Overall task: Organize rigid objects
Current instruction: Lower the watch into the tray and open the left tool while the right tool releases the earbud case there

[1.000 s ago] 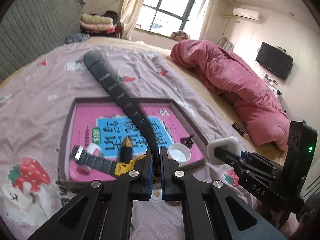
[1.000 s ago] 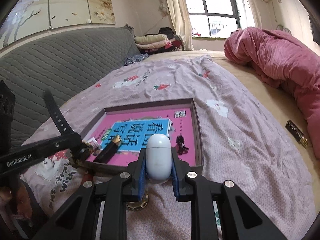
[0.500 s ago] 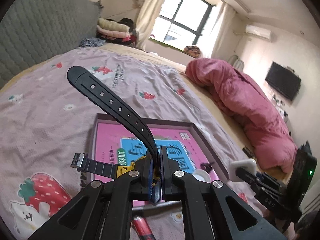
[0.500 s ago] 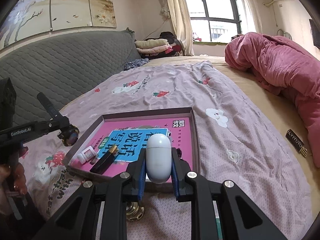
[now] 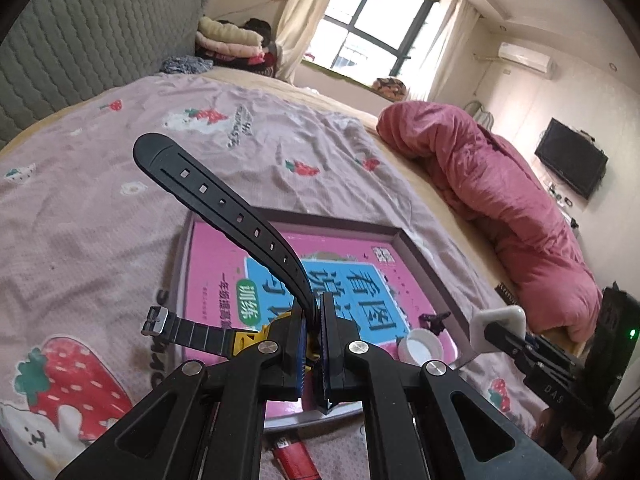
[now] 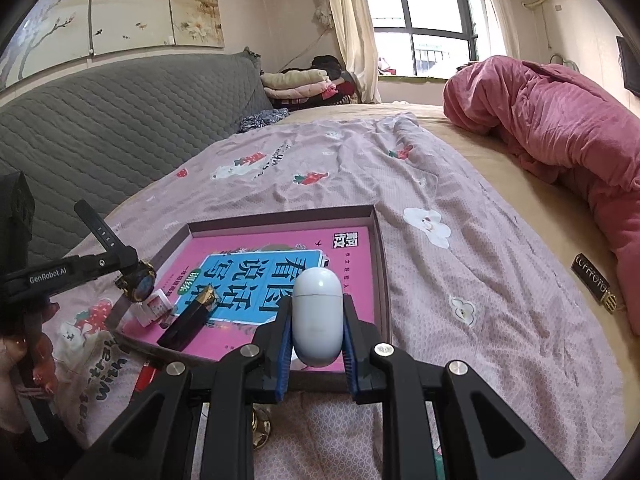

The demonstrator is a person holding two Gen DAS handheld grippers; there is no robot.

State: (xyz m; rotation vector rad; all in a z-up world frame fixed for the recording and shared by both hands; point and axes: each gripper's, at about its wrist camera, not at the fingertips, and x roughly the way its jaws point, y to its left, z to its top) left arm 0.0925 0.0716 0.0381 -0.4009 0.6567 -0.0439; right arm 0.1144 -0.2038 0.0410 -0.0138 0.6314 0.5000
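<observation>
Left hand-held gripper [image 5: 314,320] is clamped on a black rubber-strapped wristwatch with yellow case [image 5: 224,200], held above the near left corner of the shallow grey tray lined with a pink book [image 6: 378,248] on the bed. Right hand-held gripper [image 6: 318,332] grips a white oval plastic capsule case [image 6: 318,316] over the tray's near edge. A black-and-gold lipstick tube [image 6: 188,316] and a white round cap [image 5: 420,344] lie inside the tray. A red lighter [image 5: 294,460] lies on the floral bedsheet [image 6: 460,280] just outside the near edge.

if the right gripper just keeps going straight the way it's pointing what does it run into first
Probably the pink book lying in the shallow box. The right gripper, shut on a white oval case, angles down over the box's near edge; depth is uncertain.
</observation>
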